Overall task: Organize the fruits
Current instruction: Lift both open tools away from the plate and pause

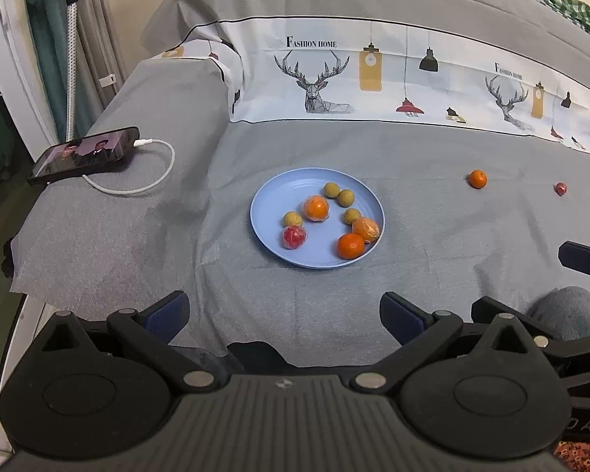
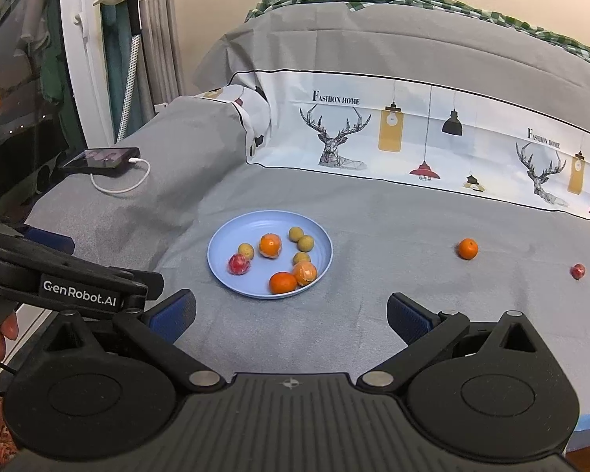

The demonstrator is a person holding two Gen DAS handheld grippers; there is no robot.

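Note:
A light blue plate sits mid-table on the grey cloth. It holds three oranges, several small yellow-green fruits and a wrapped red fruit. A loose orange and a small red fruit lie on the cloth to the right of the plate. My left gripper is open and empty, near the front edge, short of the plate. My right gripper is open and empty, also short of the plate.
A phone with a white charging cable lies on a raised ledge at the left. A printed deer-pattern cloth rises behind the table. A white frame and curtain stand far left.

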